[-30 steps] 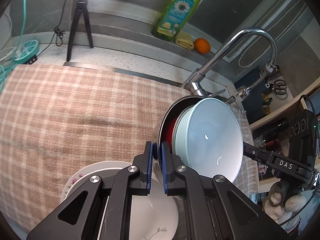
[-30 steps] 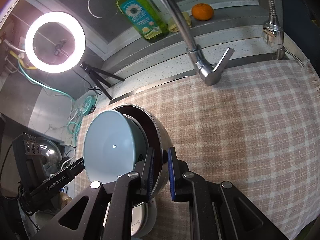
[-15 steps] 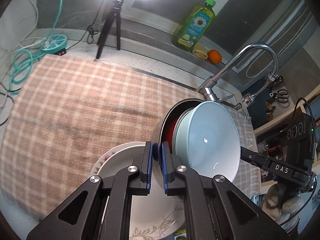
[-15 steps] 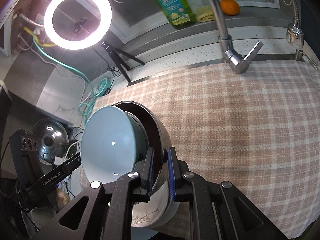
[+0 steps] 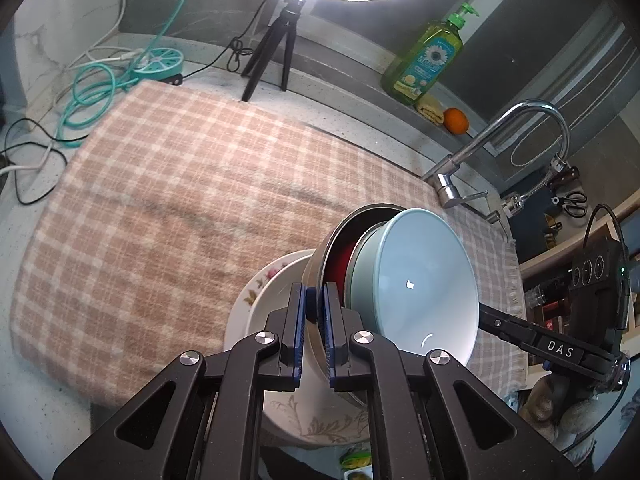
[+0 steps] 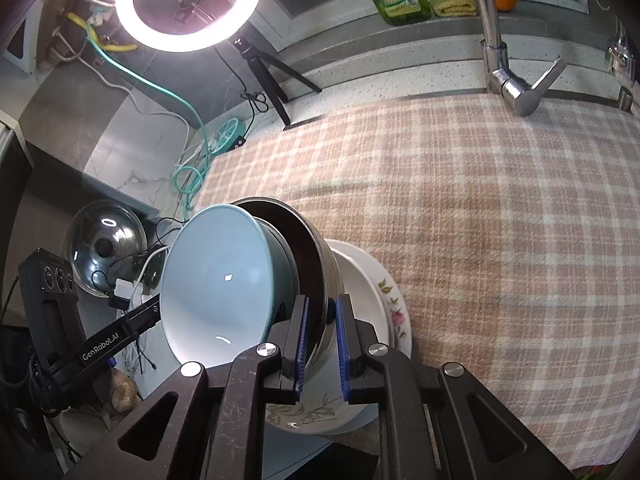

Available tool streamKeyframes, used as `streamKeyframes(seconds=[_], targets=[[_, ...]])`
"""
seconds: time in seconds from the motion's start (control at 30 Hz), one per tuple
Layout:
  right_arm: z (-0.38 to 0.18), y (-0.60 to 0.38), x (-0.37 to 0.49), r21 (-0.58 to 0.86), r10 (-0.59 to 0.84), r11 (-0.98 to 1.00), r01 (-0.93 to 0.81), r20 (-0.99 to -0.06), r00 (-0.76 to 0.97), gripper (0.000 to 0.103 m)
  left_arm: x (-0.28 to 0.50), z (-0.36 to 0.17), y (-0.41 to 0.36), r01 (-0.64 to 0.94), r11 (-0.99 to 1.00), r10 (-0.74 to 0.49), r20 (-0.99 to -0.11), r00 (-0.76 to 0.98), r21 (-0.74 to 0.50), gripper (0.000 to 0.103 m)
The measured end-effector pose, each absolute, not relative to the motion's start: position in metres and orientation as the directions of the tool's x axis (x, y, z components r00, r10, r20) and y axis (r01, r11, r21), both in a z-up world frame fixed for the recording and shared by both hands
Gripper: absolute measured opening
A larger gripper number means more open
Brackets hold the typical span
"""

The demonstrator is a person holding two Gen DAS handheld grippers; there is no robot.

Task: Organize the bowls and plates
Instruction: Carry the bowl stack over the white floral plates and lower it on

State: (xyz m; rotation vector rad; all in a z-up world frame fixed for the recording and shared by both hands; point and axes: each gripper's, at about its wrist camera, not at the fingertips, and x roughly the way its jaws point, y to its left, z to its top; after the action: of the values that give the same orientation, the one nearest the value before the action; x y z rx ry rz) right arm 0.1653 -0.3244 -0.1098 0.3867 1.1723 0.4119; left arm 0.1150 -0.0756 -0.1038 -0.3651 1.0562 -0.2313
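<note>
A stack of dishes is held in the air between my two grippers: a pale blue bowl (image 5: 416, 280) nested in a steel bowl (image 5: 334, 240) with a dark red inside, over a white floral bowl (image 5: 280, 304) and a floral plate (image 5: 250, 294). My left gripper (image 5: 316, 320) is shut on the steel bowl's rim. My right gripper (image 6: 322, 332) is shut on the opposite rim of the steel bowl (image 6: 320, 248), with the blue bowl (image 6: 216, 276) and the floral plate (image 6: 394, 312) on either side.
A pink checked cloth (image 5: 180, 200) covers the counter under and beyond the stack. A faucet (image 5: 516, 132), a green soap bottle (image 5: 424, 60), an orange (image 5: 456, 120), a ring light on a tripod (image 6: 188, 4) and cables (image 5: 92, 92) line the back. A pot lid (image 6: 106, 248) lies left.
Both grippers have lifted the stack up and drawn it back toward me; the cloth looks farther away and more of the white floral bowl and plate shows under the steel bowl.
</note>
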Motion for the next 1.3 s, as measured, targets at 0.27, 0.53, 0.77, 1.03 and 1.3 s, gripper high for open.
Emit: streamKeyframes(seconds=[0.27,0.53,0.77,1.03,1.3], targets=[[-0.119,-0.317,0.157,0.498,0.506,0.86,-0.111,-0.807,0.303,0.012,0.108,-0.112,-0.07,-0.01,0.918,-0.347,-0.814,0.466,-0.397,0.006],[-0.127,-0.318,0.154,0.498,0.505,0.861,-0.1,-0.816,0.281,0.012,0.108,-0.118,-0.071,-0.014,0.916,-0.351,-0.819,0.454,-0.4,0.006],[-0.129,-0.32,0.153,0.499,0.505,0.861,-0.096,-0.819,0.271,0.012,0.109,-0.123,-0.072,-0.018,0.918,-0.347,-0.826,0.445,-0.396,0.006],[-0.129,-0.317,0.153,0.501,0.509,0.859,-0.105,-0.819,0.264,0.012,0.11,-0.126,-0.072,-0.027,0.919,-0.343,-0.832,0.437,-0.393,0.006],[-0.13,-0.317,0.153,0.5,0.513,0.858,-0.118,-0.819,0.258,0.012,0.111,-0.132,-0.069,-0.032,0.918,-0.346,-0.837,0.423,-0.396,0.006]])
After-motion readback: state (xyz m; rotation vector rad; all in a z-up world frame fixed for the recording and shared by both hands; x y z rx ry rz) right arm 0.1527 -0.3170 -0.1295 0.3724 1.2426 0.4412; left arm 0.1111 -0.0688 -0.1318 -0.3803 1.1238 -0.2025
